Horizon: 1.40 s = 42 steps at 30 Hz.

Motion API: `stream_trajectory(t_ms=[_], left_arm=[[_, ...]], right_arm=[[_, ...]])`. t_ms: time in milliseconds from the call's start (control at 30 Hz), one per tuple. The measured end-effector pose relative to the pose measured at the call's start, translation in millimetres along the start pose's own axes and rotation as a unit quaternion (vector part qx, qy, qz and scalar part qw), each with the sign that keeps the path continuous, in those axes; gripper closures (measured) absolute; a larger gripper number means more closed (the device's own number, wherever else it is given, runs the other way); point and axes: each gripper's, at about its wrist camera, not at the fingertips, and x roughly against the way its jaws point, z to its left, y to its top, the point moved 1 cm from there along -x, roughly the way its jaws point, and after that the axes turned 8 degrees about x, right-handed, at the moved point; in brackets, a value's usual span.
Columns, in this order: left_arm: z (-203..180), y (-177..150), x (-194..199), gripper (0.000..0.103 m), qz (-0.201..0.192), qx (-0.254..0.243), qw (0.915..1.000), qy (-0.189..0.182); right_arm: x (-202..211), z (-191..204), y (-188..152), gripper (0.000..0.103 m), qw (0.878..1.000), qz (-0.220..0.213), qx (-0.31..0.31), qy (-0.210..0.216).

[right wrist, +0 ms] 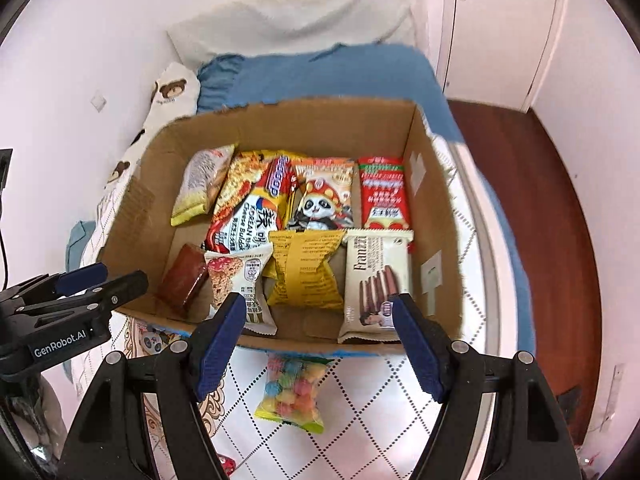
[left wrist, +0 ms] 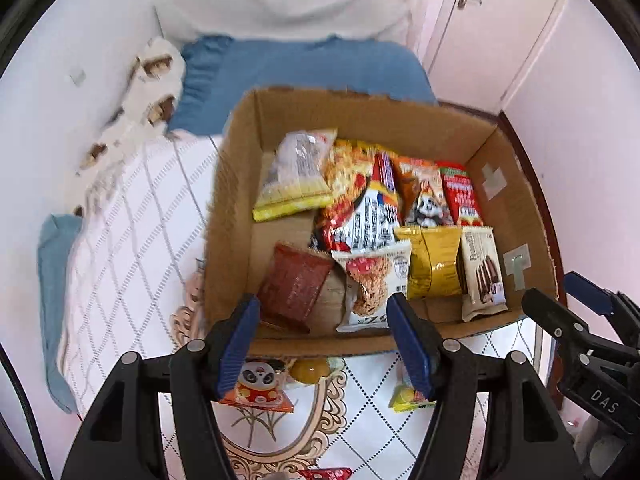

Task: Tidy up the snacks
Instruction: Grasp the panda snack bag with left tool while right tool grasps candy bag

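Observation:
A cardboard box (left wrist: 236,200) (right wrist: 132,216) sits on a bed and holds several snack packets, among them a dark red bar (left wrist: 294,286) (right wrist: 182,276), a yellow packet (left wrist: 434,262) (right wrist: 306,268) and a white Franzzi wafer pack (left wrist: 482,274) (right wrist: 378,280). My left gripper (left wrist: 324,344) is open and empty, just above the box's near wall. My right gripper (right wrist: 320,344) is open and empty at the near wall too. On the bedspread in front lie a panda packet (left wrist: 258,388), a yellow ball (left wrist: 306,372) and a bag of coloured candy balls (right wrist: 294,392).
A blue pillow (left wrist: 304,68) (right wrist: 320,72) and a white pillow (left wrist: 288,4) lie behind the box. A bear-print cushion (right wrist: 172,88) is at the back left. A small yellow-green packet (left wrist: 406,398) lies on the bedspread. A door (right wrist: 500,28) and a dark wood floor (right wrist: 540,200) are at right.

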Motion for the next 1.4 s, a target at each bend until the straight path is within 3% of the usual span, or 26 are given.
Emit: stream_trajectory(t_ms=[133, 333, 567, 600, 633, 667, 700, 900, 1100, 1233, 1400], left_arm=[[-5.2, -12.9, 31.7, 0.039, -0.057, -0.006, 0.9983, 0.008], [-11.6, -29.2, 70.3, 0.039, -0.109, -0.012, 0.9940, -0.002], [-13.0, -39.9, 98.9, 0.039, -0.136, -0.006, 0.9904, -0.023], [-12.3, -41.5, 100.7, 0.036, -0.137, -0.005, 0.9902, -0.027], [-11.2, -43.4, 100.8, 0.027, -0.136, -0.004, 0.9903, -0.029], [-9.0, -44.8, 99.3, 0.004, -0.134, -0.001, 0.9905, -0.029], [-6.5, -46.1, 96.5, 0.000, -0.133, 0.001, 0.9907, -0.031], [29.5, -66.3, 41.3, 0.000, -0.074, 0.017, 0.9971, 0.008], [79.3, -86.6, -35.1, 0.000, 0.010, 0.022, 0.9975, 0.066], [89.8, -89.5, -66.9, 0.000, 0.044, 0.001, 0.9958, 0.080], [82.3, -85.2, -103.6, 0.000, 0.097, -0.008, 0.9937, 0.055]], right_arm=[[31.1, 1.0, -9.5, 0.025, 0.999, -0.039, 0.008, -0.014], [71.8, 2.1, -20.0, 0.025, 0.996, -0.082, 0.006, -0.019], [108.2, 9.9, -33.9, 0.025, 0.993, -0.116, 0.007, -0.014], [109.8, 9.7, -34.9, 0.022, 0.993, -0.120, 0.003, -0.011], [112.6, 9.0, -38.0, 0.012, 0.992, -0.124, -0.004, -0.006], [112.7, 9.3, -40.0, 0.007, 0.992, -0.125, -0.007, -0.004], [111.5, 9.1, -43.9, 0.006, 0.992, -0.124, -0.011, -0.002], [56.9, 7.6, -71.2, 0.006, 0.997, -0.055, -0.039, 0.022], [-39.0, 12.2, -89.9, 0.008, 0.996, 0.031, -0.067, 0.042], [-89.1, 23.0, -99.4, 0.023, 0.994, 0.077, -0.064, 0.039], [-128.9, 34.3, -105.0, 0.040, 0.992, 0.109, -0.057, 0.039]])
